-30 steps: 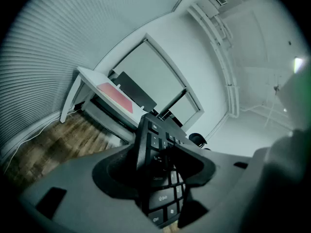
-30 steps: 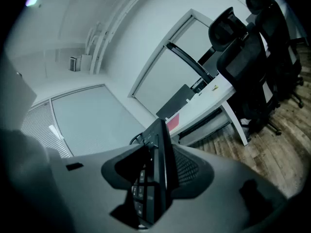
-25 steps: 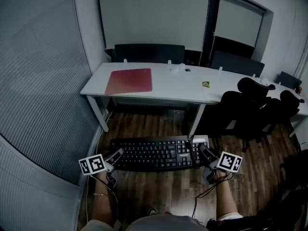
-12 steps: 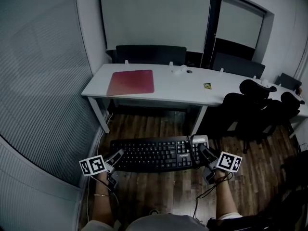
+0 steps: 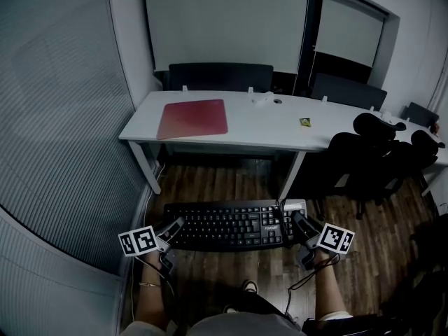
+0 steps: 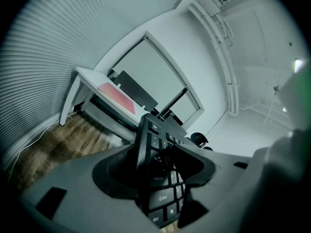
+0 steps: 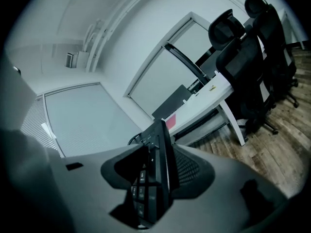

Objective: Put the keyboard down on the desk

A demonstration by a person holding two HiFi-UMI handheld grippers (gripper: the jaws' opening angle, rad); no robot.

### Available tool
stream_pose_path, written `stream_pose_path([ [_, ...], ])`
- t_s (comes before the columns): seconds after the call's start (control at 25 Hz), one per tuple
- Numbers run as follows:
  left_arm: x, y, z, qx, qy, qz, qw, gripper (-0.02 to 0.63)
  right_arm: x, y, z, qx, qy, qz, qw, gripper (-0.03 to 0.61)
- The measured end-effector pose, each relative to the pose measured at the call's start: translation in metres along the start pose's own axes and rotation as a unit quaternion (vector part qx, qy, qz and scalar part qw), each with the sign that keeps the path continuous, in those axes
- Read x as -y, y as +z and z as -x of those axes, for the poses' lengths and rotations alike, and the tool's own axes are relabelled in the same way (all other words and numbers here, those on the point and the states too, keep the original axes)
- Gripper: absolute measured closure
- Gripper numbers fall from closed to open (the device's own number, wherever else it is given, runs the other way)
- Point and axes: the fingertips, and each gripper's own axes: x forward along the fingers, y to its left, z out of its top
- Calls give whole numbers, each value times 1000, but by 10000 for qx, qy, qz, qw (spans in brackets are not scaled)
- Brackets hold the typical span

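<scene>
The black keyboard (image 5: 231, 224) hangs level above the wooden floor, in front of the white desk (image 5: 280, 128). My left gripper (image 5: 175, 227) is shut on its left end. My right gripper (image 5: 297, 222) is shut on its right end, by the number pad. In the left gripper view the keyboard (image 6: 156, 166) stands edge-on between the dark pads, keys facing right. The right gripper view shows the keyboard (image 7: 154, 171) clamped the same way, its keys facing left. A cable runs from the keyboard's back edge near the right end.
A red mat (image 5: 192, 117) lies on the desk's left part, with small items (image 5: 303, 122) further right. Dark monitors (image 5: 220, 77) stand behind the desk. Black office chairs (image 5: 367, 156) crowd the right side. A ribbed blind wall (image 5: 63, 117) runs along the left.
The person's foot has come forward beneath the keyboard. The desk and keyboard have shifted slightly in view. Both grippers keep their hold on the keyboard's ends.
</scene>
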Motion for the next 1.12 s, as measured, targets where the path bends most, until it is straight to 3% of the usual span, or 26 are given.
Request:
stream_pose_path([
  [0.48, -29, 11, -29, 79, 95, 248, 9996, 377, 16, 16, -47, -140, -29, 101, 9998, 411],
  [1.12, -60, 89, -112, 300, 342, 215, 9987, 377, 51, 84, -167, -204, 255, 51, 9995, 411],
])
